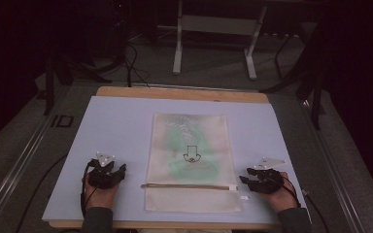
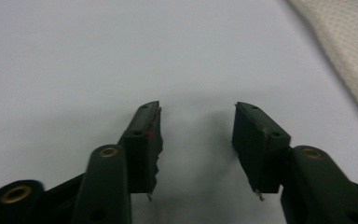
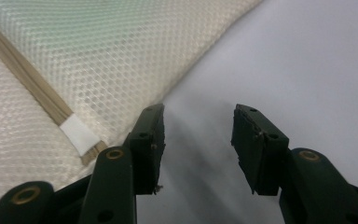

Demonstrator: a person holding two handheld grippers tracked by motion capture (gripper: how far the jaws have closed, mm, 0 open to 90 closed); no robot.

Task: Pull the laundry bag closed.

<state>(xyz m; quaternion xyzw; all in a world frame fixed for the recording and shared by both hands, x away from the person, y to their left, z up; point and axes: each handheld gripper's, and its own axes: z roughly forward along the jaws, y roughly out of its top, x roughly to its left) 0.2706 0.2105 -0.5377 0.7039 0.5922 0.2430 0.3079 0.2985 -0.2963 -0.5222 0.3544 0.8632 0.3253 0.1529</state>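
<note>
A cream mesh bag (image 1: 191, 162) lies flat at the centre of the high view on the pale blue table cover (image 1: 116, 126), long side running up the frame; a green item shows faintly through its fine honeycomb weave, a small black emblem sits at mid-panel, and a tan zipper (image 1: 189, 186) with a white end tab crosses it low down. The left gripper (image 1: 118, 172), lower left, and the right gripper (image 1: 245, 178), lower right, flank the bag. Both have jaws spread wide, empty, over bare cover.
</note>
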